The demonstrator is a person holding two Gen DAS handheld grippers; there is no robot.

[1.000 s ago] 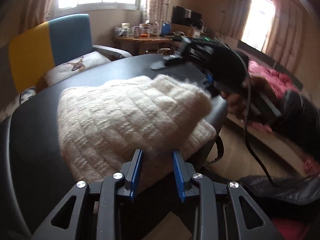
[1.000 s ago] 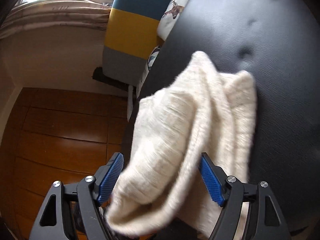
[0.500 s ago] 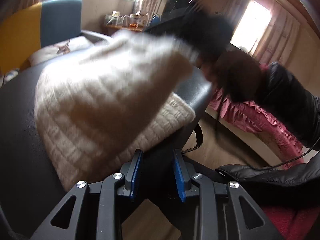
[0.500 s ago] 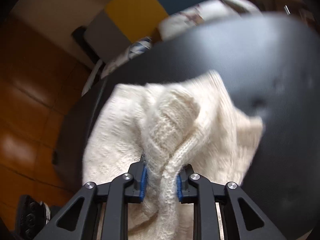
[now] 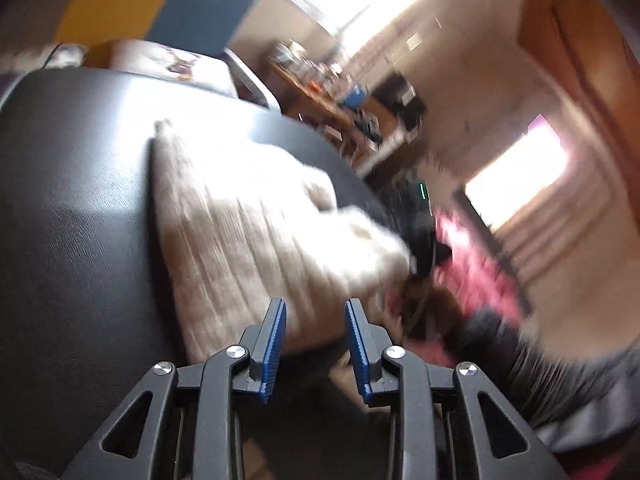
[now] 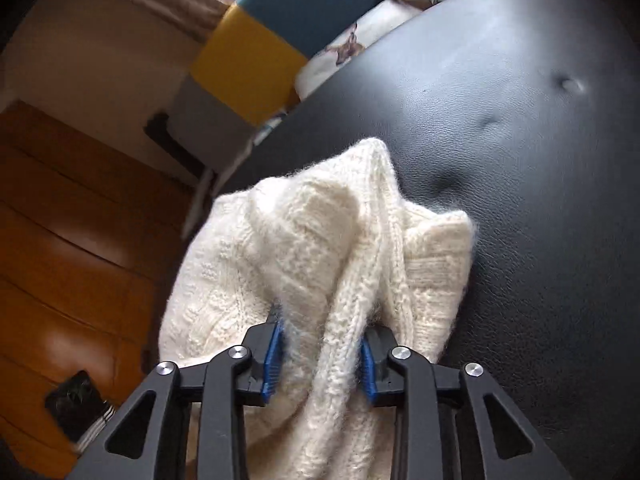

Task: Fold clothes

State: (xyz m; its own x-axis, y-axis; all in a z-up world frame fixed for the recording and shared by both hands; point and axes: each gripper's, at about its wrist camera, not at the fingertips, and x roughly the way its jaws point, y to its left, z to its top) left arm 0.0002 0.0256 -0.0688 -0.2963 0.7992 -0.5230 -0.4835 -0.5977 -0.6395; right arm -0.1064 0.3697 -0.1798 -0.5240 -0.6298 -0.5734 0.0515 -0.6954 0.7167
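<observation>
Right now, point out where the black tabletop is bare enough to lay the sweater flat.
Bare black tabletop lies beyond and right of the white sweater, up to the armchair. The near edge is crowded: the sweater overhangs it, bunched in the right gripper.

Both wrist views close, sharing sweater (image 5: 256,216) (image 6: 304,264) (left blurred).

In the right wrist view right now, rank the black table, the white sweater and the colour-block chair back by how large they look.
1. black table, filling most of the right side.
2. white sweater, though it sits close to the lens, clamped in the right gripper, so its size is inflated.
3. colour-block chair back, farther away.
</observation>
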